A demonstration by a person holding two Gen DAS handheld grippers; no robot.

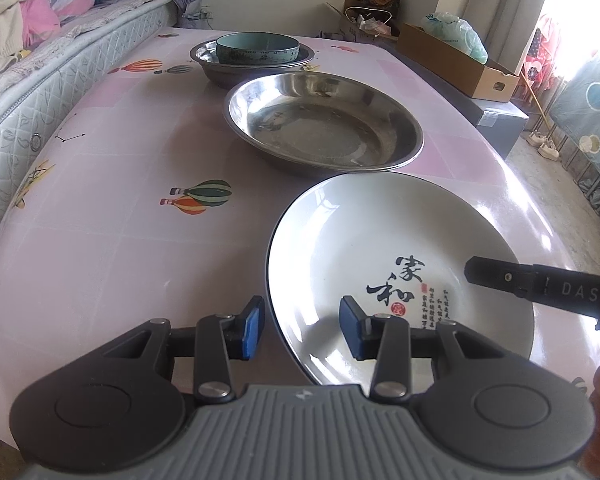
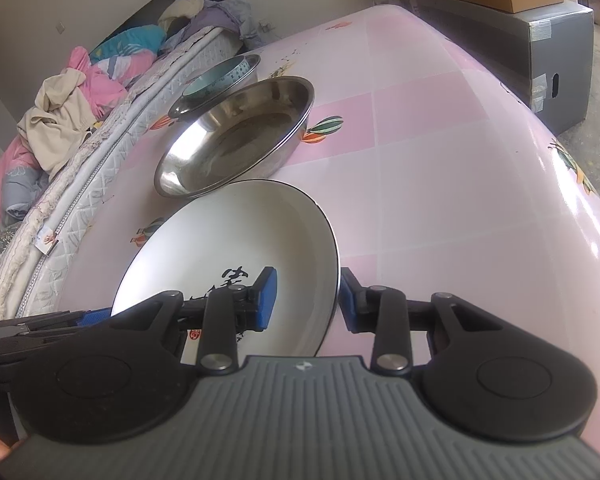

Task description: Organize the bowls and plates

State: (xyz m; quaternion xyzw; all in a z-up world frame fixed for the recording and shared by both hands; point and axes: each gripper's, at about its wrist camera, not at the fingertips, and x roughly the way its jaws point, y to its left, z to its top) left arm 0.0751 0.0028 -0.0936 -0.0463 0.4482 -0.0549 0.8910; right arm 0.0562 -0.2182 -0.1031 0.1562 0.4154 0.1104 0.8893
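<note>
A white plate point(image 1: 380, 240) with black calligraphy lies at the near edge of the pink table; it also shows in the right wrist view point(image 2: 228, 236). My left gripper point(image 1: 302, 326) is open and straddles the plate's left rim, one pad outside and one over the plate. My right gripper point(image 2: 308, 300) is open and straddles the plate's right rim; its finger shows in the left wrist view point(image 1: 500, 276). Behind the plate sits a large steel plate point(image 1: 324, 120) point(image 2: 236, 136). Farther back a teal bowl point(image 1: 258, 48) sits inside another steel plate point(image 1: 208, 60).
A mattress with piled clothes point(image 1: 28, 40) runs along the table's left side. A cardboard box point(image 1: 456, 60) rests on a grey case point(image 2: 556, 52) beyond the table's right edge. The pink tablecloth point(image 1: 120, 200) has balloon prints.
</note>
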